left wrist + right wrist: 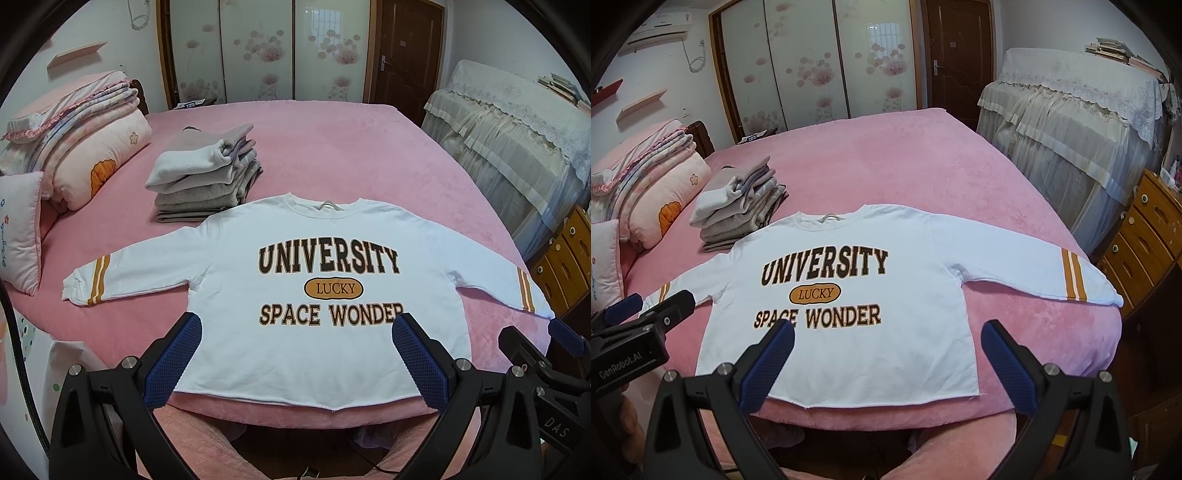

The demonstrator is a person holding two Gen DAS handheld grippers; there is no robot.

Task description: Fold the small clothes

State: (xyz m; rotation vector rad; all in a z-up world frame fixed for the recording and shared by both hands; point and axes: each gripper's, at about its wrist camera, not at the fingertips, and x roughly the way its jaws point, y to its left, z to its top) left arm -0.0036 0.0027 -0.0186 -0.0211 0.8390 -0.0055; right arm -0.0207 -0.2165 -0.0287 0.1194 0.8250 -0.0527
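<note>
pink bedding covered the bed (332, 147) in the left wrist view, with a wardrobe (258, 48) and a brown door (410, 48) behind it, folded quilts (85, 147) at the left and a stack of folded grey clothes (207, 173) just beyond the white sweatshirt (295, 354). the sweatshirt lay flat, print up, sleeves out, its hem at the near edge. the left gripper (295, 332) hung above the hem with its jaws spread wide, empty. in the right wrist view a lace-draped cabinet (1071, 110) and wooden drawers (1145, 236) stood to the right of the bed (905, 155). the right gripper (886, 343) was spread wide too, over the sweatshirt's (849, 354) lower right corner, gripping nothing.
</note>
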